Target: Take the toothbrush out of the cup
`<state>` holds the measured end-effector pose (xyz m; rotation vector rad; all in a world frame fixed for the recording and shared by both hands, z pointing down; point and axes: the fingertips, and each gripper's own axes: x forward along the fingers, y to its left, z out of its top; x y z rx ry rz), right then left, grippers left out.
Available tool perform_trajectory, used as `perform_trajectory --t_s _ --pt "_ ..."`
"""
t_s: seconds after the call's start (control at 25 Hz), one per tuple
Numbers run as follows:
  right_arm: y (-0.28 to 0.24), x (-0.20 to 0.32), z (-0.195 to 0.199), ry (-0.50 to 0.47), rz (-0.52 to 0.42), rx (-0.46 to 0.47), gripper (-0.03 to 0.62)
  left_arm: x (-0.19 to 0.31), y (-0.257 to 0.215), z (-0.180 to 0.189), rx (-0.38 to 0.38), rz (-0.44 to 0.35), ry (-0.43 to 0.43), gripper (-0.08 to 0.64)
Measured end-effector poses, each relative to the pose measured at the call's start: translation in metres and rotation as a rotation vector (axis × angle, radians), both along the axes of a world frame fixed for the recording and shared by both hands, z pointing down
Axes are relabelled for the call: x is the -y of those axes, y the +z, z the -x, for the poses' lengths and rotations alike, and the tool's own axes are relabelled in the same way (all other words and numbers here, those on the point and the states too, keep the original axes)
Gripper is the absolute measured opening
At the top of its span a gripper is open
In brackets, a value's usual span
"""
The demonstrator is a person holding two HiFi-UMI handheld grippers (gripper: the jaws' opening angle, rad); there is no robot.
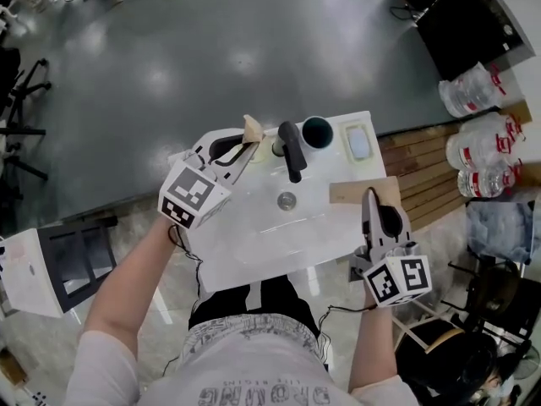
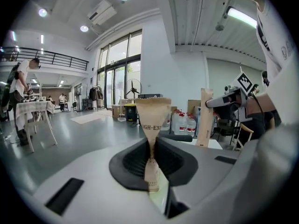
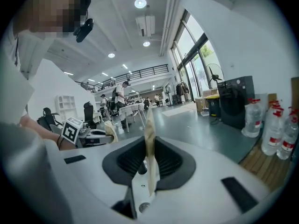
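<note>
Brown paper packet [image 1: 252, 128] is sitting clamped in my left gripper [image 1: 245, 144], cardboard strip [image 1: 351, 193] in my right gripper [image 1: 370, 196]; cup [image 1: 318, 132] is waiting upper middle, toothbrush not showing, so freeing a gripper probably comes next.

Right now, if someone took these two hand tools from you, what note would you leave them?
Left gripper: jaws shut on a tan printed paper packet.
Right gripper: jaws shut on a flat tan paper strip.
Dark cup stands on the white basin top, beside the black faucet; neither gripper is at it.
Done: no toothbrush shows, so removal is not visibly done.
Left: free a gripper, find the toothbrush, lift it out.
</note>
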<state>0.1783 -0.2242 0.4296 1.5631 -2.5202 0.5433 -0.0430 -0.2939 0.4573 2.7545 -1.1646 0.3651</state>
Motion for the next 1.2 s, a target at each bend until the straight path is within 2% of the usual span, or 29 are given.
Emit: perform_trajectory --t_s 0.56,0.92,1.2 --pt "-0.054 -0.006 0.015 -0.024 -0.097 0.022 0.064 -0.03 -0.077 0.01 -0.036 -0.106 -0.027 0.044" --pt "-0.083 -0.022 0.025 -0.038 -0.149 0.015 0.064 -0.065 -0.117 0.021 -0.07 -0.155 -0.07 0.044" --pt "-0.103 -0.034 0.036 -0.065 -0.181 0.002 0.064 -0.089 -0.134 0.036 -0.063 -0.184 -0.121 0.044"
